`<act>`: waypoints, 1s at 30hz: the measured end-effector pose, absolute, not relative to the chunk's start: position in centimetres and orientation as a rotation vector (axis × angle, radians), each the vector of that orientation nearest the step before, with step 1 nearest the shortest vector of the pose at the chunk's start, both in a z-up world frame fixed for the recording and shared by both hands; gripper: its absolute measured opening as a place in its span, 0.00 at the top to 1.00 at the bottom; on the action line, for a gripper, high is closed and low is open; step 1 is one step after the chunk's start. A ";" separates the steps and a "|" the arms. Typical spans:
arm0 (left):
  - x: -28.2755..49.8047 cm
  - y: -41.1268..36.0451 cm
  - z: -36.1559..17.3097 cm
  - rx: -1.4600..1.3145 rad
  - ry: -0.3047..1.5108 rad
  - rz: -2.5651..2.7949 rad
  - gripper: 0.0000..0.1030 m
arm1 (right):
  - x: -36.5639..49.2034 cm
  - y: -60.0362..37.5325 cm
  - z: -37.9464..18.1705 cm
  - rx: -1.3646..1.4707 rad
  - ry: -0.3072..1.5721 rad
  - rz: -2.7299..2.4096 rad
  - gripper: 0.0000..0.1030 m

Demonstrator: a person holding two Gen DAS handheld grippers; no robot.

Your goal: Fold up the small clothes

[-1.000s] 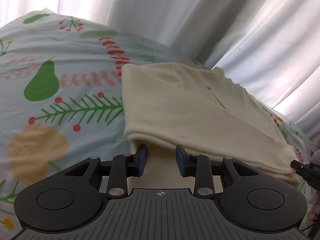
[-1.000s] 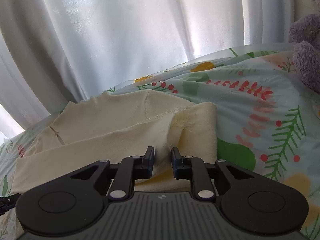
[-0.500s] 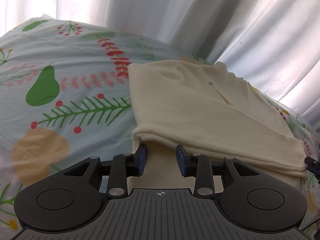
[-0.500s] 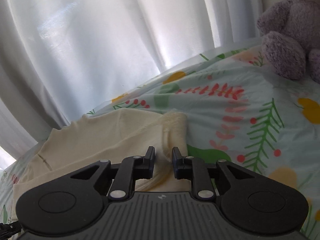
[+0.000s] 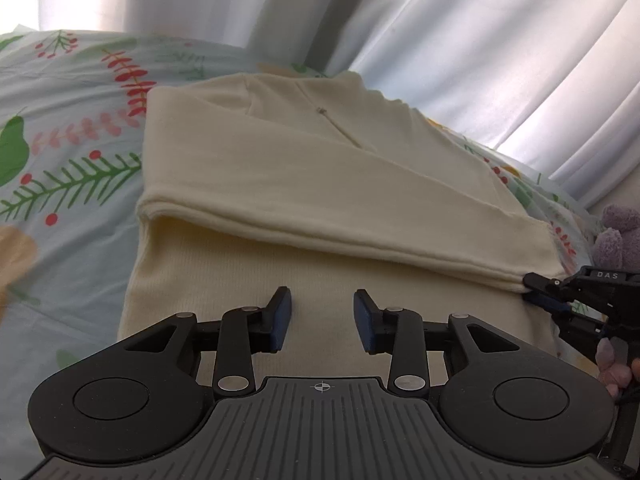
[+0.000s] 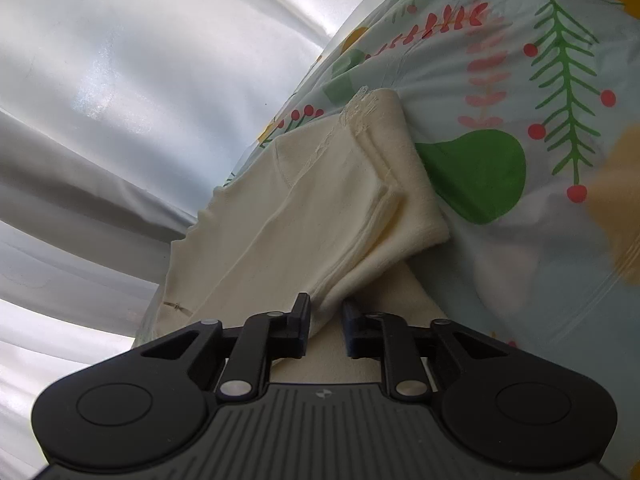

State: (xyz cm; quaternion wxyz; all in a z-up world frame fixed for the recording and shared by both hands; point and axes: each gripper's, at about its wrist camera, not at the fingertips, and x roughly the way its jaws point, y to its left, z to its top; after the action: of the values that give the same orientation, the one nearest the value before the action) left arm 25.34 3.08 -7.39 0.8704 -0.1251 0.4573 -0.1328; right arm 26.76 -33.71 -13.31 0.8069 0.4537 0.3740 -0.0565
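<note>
Printed bedsheet (image 5: pixel 60 168) beneath white curtain (image 5: pixel 460 40): cream garment (image 5: pixel 320 184), folded, now fills more of the view. Left gripper (image 5: pixel 320 316) hovers open, empty; right gripper (image 6: pixel 326 320), newly rolled, is closing, apparently on the garment's corner.

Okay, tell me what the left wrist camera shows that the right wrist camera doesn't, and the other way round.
Only the left wrist view shows a purple plush toy at the right edge, and the right tongs seen from outside, closing at the garment's folded corner. Its own left tongs stand open above the fabric, gripping nothing.

Only the right wrist view shows that folded edge entering between the right tongs' fingers, and its stacked layers.

Both show the cream garment folded on the fruit-print bedsheet, with the white curtain behind.
</note>
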 end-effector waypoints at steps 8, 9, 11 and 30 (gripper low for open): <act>25.3 3.6 -7.5 -0.234 0.962 -0.308 0.66 | 28.9 -35.6 -12.9 0.949 0.749 -0.136 0.94; 25.3 3.7 -7.5 -0.237 0.960 -0.311 0.66 | 29.1 -35.8 -12.9 0.944 0.737 -0.145 0.94; 25.4 3.8 -7.4 -0.244 0.963 -0.316 0.66 | 29.3 -36.0 -12.9 0.923 0.729 -0.147 0.93; 30.6 6.1 -7.1 -0.286 0.940 -0.180 0.60 | 27.1 -35.7 -12.6 0.854 0.725 -0.162 0.82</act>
State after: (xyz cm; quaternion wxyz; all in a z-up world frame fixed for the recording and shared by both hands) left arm 30.56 6.07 -7.08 0.8778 -0.1373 0.4506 -0.0864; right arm 27.13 -35.66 -12.63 0.8439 0.4048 0.3436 -0.0768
